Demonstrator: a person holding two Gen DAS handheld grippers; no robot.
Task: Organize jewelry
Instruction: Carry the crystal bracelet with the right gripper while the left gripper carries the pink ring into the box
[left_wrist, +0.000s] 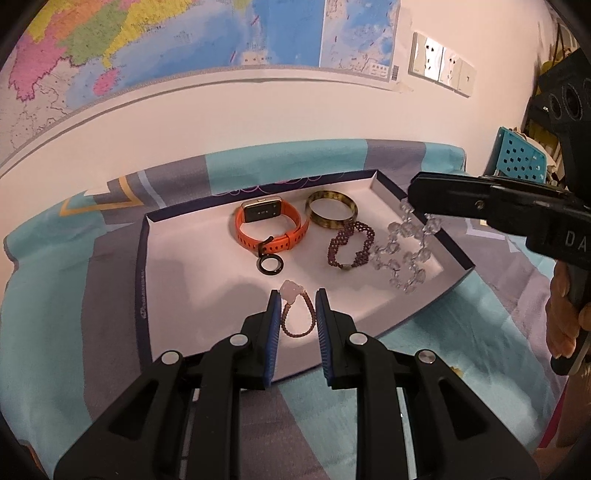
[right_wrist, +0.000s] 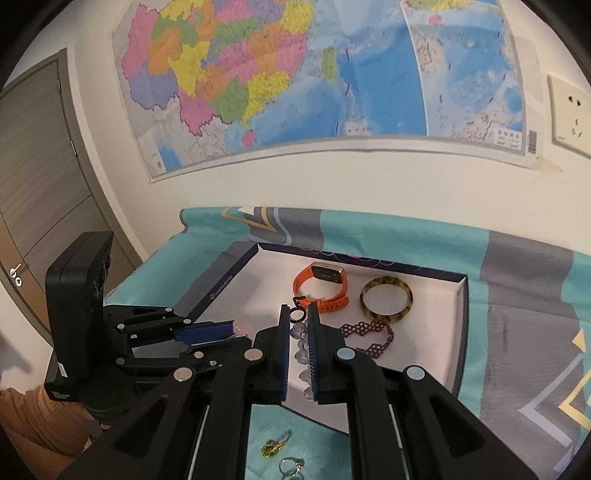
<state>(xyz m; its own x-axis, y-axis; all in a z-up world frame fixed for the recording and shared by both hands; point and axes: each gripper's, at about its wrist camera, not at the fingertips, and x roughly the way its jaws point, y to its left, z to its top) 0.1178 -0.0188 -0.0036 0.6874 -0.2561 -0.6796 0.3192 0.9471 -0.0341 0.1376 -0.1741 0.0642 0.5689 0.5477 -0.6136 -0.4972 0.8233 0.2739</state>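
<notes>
A shallow white tray (left_wrist: 192, 258) with a dark blue rim sits on a worktop draped in a teal-and-grey patterned cloth (left_wrist: 55, 280), pushed toward the back edge beneath a wall map (right_wrist: 295, 74). Inside it, along the far side, lie an orange smartwatch (left_wrist: 271, 225) and, just beside it, a tortoiseshell bangle (left_wrist: 331, 209). A small dark ring (left_wrist: 270, 264) rests against the watch strap's buckle. Nearer the tray's right wall are a purple beaded bracelet (left_wrist: 351, 245) and a string of clear crystal beads (left_wrist: 402, 254).

The left gripper (left_wrist: 298, 325) hangs over the tray's front edge, its blue-padded fingers (left_wrist: 274, 332) narrowly parted and closed on a thin beaded bracelet with a pale pink charm (left_wrist: 291, 295); the loop is pinched between the pads.

The right gripper (right_wrist: 298, 347), held by a hand (left_wrist: 563, 314) at the worktop's right edge, reaches in over the tray's right wall. Its fingers (right_wrist: 283, 350) are almost fully together and clamp the clear crystal strand, one end lifted while the rest trails on the tray floor.

Outside the tray, on the cloth near the front edge, lie a small gold trinket (right_wrist: 275, 446) and a silver ring (right_wrist: 290, 466), still unsorted.
</notes>
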